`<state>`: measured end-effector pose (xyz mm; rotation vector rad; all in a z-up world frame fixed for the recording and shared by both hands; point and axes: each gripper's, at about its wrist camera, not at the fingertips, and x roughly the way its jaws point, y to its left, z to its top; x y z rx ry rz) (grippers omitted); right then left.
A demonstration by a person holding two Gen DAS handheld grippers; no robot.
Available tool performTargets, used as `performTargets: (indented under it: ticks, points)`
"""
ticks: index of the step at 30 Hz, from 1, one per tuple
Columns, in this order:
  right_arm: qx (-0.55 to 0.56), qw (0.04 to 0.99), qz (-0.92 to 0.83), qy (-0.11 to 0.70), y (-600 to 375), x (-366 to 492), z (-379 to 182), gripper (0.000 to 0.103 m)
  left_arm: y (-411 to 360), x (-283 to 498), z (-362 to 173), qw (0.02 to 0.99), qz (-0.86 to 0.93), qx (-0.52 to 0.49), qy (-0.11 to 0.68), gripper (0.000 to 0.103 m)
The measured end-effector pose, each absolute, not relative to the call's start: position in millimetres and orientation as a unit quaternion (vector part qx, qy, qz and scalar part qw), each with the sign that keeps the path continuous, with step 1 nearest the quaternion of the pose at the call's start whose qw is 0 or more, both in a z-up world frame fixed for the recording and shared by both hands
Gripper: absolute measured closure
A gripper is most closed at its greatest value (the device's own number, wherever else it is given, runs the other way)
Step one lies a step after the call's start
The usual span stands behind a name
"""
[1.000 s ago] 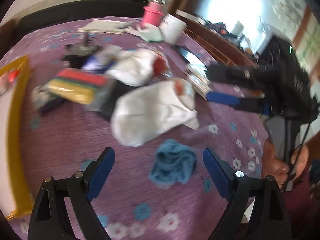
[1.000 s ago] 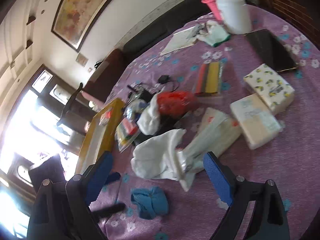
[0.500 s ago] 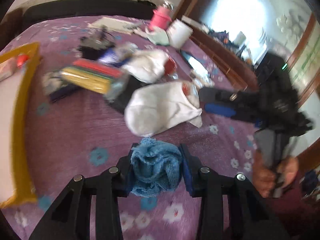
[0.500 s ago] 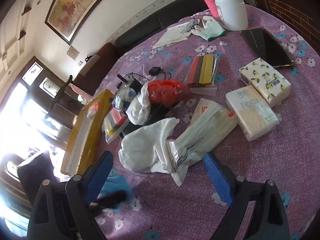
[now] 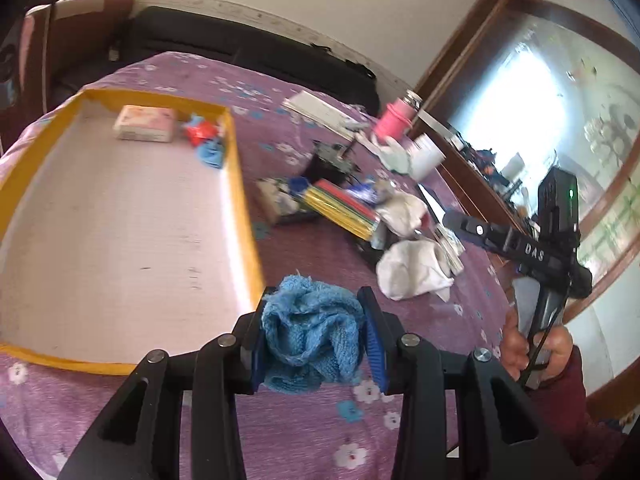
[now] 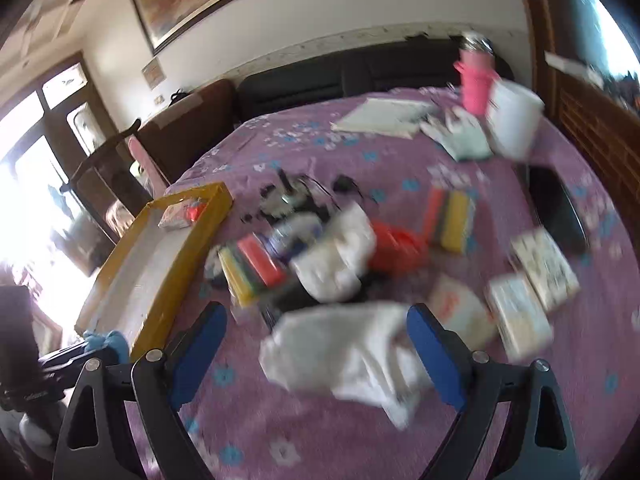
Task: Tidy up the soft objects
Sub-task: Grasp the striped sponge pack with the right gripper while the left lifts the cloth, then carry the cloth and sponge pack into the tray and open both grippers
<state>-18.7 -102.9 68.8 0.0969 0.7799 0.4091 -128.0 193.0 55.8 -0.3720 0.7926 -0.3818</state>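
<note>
My left gripper (image 5: pixel 316 336) is shut on a crumpled blue knitted cloth (image 5: pixel 310 338), lifted off the purple flowered cover beside the near corner of a yellow-rimmed tray (image 5: pixel 244 208). In the tray lie a pink-white packet (image 5: pixel 145 123) and a small red and blue soft bundle (image 5: pixel 206 142). My right gripper (image 6: pixel 316 354) stands open above a white cloth (image 6: pixel 348 352); nothing sits between its blue pads. The right wrist view is blurred. It shows the blue cloth (image 6: pixel 107 342) at lower left, by the tray (image 6: pixel 172 264).
A heap lies mid-cover: coloured sponge packs (image 5: pixel 340 210), white bags (image 5: pixel 412 268), a red bag (image 6: pixel 396 242), tissue packs (image 6: pixel 544 264), black cables (image 6: pixel 292 196). A pink bottle (image 6: pixel 476 80), a white tub (image 6: pixel 514 124) and a dark tablet (image 6: pixel 556 208) stand farther back. A hand (image 5: pixel 532 348) holds the right gripper.
My left gripper closed on the blue cloth, lifted it and swung left toward the yellow tray. The right gripper, still open, rolled and moved over the white cloth.
</note>
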Motion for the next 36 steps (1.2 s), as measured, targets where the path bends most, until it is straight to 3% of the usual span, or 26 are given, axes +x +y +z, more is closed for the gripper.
performTargets:
  ticks: [11,12,14,15,25,32,34,36]
  points:
    - [-0.162,0.872,0.209,0.412,12,20,28,0.016,232,-140,56,0.892,-0.150,-0.206,0.373,0.064]
    - [-0.181,0.871,0.196,0.412,18,21,23,0.019,236,-142,57,0.893,-0.146,-0.208,0.371,0.064]
    - [-0.204,0.870,0.173,0.414,23,25,16,0.043,243,-143,59,0.895,-0.140,-0.213,0.367,0.064]
    - [-0.203,0.870,0.166,0.418,22,27,14,0.057,246,-145,59,0.896,-0.137,-0.214,0.365,0.064]
    - [-0.109,0.901,0.178,0.381,6,15,74,0.069,306,-137,75,0.902,-0.101,-0.227,0.354,0.064]
    - [-0.096,0.894,0.233,0.370,57,23,102,0.071,340,-84,77,0.899,-0.064,-0.200,0.385,0.064]
    - [-0.098,0.887,0.243,0.381,74,29,96,0.087,347,-67,70,0.890,-0.063,-0.209,0.401,0.064]
    - [-0.099,0.881,0.247,0.391,87,36,88,0.089,351,-58,65,0.886,-0.059,-0.210,0.410,0.064]
